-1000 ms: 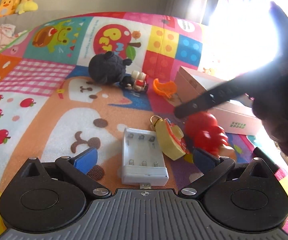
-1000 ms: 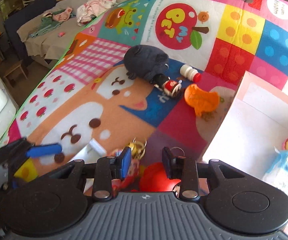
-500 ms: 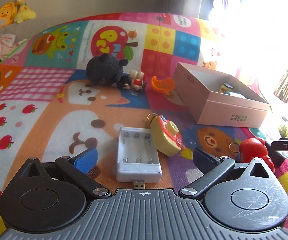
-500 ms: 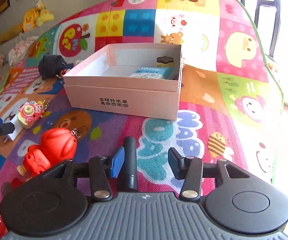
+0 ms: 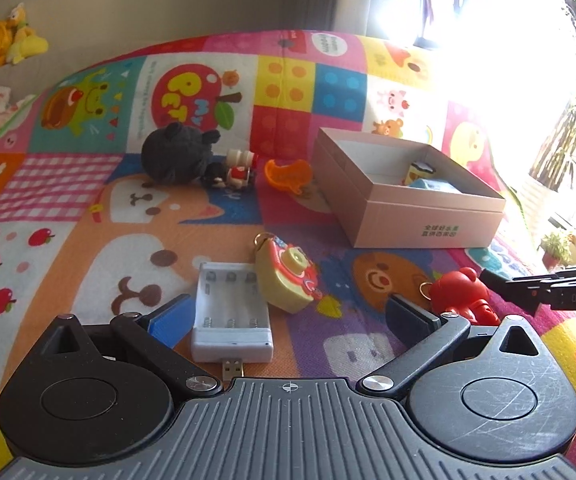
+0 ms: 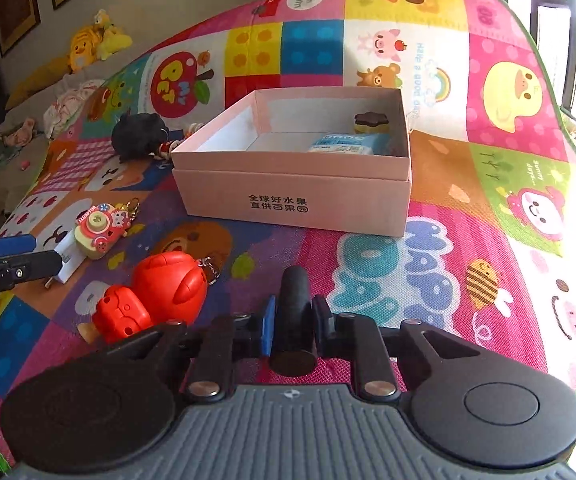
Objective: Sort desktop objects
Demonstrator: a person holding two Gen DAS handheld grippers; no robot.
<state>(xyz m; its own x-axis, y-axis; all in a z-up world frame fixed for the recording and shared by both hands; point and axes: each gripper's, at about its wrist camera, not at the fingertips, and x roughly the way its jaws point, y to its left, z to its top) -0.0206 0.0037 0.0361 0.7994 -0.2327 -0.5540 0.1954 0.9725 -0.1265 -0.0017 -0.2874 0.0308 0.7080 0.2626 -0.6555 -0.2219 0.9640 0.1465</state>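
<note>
Left gripper: hovering over charger, jaws apart, empty. Right gripper: clamping black cylinder on near mat, red toy beside it. Step: picking up; next, lifting cylinder into pink box beyond.

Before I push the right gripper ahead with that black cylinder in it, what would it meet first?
Probably the near wall of the pink box; the right gripper, shut on the black cylinder, points at it across bare mat.
</note>
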